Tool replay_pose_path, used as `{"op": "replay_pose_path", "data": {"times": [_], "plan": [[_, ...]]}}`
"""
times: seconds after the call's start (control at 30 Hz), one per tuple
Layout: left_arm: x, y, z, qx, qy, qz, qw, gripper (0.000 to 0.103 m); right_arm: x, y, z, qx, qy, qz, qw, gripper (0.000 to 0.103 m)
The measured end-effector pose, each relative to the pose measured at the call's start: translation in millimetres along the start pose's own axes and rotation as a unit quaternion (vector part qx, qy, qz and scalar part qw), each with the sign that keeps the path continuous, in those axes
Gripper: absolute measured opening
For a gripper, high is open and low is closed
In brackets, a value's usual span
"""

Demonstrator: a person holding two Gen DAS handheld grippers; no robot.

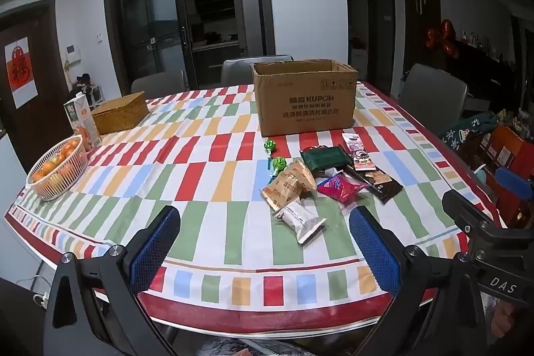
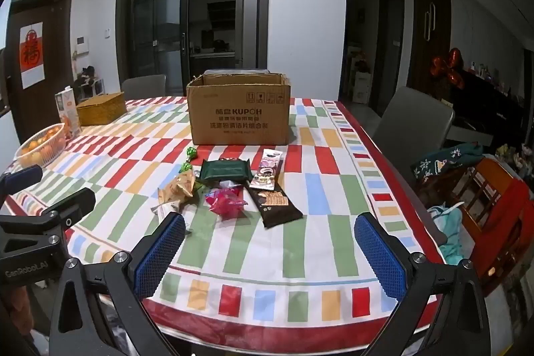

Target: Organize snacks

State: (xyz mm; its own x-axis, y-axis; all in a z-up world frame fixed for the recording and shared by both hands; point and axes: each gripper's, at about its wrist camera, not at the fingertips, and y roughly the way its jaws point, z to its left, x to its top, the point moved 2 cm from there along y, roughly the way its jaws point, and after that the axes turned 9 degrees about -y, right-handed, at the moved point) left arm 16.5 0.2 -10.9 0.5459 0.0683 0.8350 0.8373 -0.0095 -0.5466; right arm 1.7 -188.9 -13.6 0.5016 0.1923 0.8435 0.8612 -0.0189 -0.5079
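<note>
Dim indoor light, soft shadows – sharp centre, strong fisheye bending and dark vignette at the corners.

Dim room, white walls. Table (image 2: pixel 333 189) under striped multicolour cloth filled centre. Dark glass sliding doors (image 2: pixel 190 19) stood at 12 o'clock, kitchen dark behind. Grey chairs (image 2: pixel 414 122) sat at 12 and 2 o'clock. Brown door (image 1: pixel 30 82) with red poster (image 1: pixel 20 72) at 9 o'clock. Red balloons (image 2: pixel 449 67) and dark cabinet (image 2: pixel 430 22) at 2 o'clock.

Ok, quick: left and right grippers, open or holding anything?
Left gripper: open, holding nothing.
Right gripper: open, holding nothing.
</note>
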Motion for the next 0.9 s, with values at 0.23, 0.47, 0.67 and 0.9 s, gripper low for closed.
{"op": "replay_pose_path", "data": {"times": [0.23,0.47,0.67,0.9], "plan": [[-2.0,1.6,-2.7,0.0,0.004,0.005,1.0,0.103,-0.2,-0.9,-1.0,0.002,0.003,0.0,1.0,0.102],[-1.4,0.3,-5.1,0.003,0.004,0.003,1.0,0.103,-0.4,-0.4,-1.7,0.003,0.003,-0.001,1.0,0.102],[0.6,-4.0,-5.8,0.003,0.004,0.0,1.0,0.103,-0.3,-1.3,-2.0,0.002,0.004,-0.002,1.0,0.102],[0.5,-4.3,-4.6,0.001,0.003,0.0,1.0,0.103,-0.4,-1.4,-1.7,0.002,0.005,-0.003,1.0,0.102]]}}
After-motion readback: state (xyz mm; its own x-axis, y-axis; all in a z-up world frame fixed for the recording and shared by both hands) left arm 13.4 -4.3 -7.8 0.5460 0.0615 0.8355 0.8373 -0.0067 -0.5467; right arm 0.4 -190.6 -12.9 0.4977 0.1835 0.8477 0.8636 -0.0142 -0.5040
